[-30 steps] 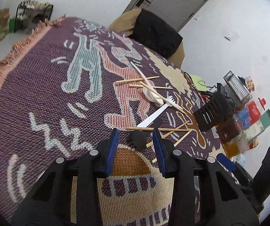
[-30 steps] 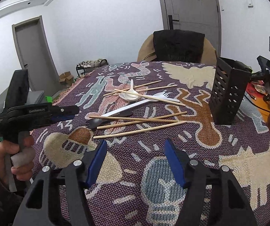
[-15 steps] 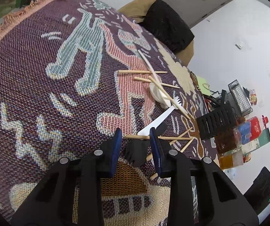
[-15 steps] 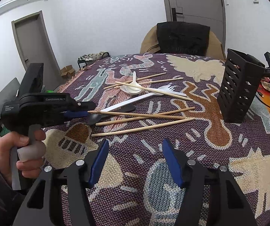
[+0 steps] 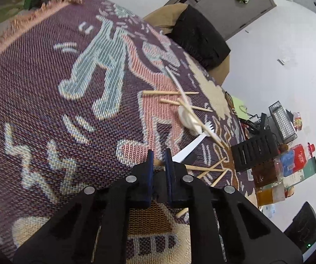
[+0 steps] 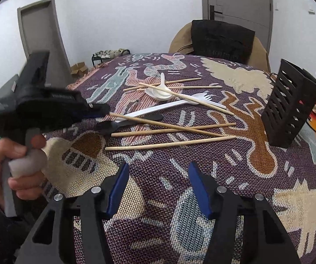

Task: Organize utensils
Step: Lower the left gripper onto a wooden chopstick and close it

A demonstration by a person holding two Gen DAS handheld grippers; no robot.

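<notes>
- Woven blanket (image 6: 257, 169), purple with pale, pink and brown figures, covers the table; a fringed edge shows at the far left.
- Chair (image 6: 221, 37), tan with a black garment over its back, stands at the far side of the table.
- Black slotted holder (image 6: 290, 103), upright on the blanket's right side, well apart from the utensil pile.
- Left gripper (image 5: 158, 157), held in a hand (image 6: 15, 160); its jaws have just been closing and now stand almost together. Its tips sit at the near end of one chopstick (image 6: 169, 124), at the bowl of the black spoon (image 6: 114, 126). Whether the pads pinch either one cannot be told; the spot is hidden from both views.
- Right gripper (image 6: 157, 182), jaws apart with nothing between them, hovers over bare blanket near the pile; the jaws have just been closing a little.
- Wooden chopsticks, loose: two (image 6: 171, 143) lie nearly parallel by the black spoon, others cross the white spoon further back.
- White fork (image 6: 169, 105), lying flat, tines toward the holder.
- White spoon (image 6: 160, 92), bowl beside the fork's tines, under a chopstick.
</notes>
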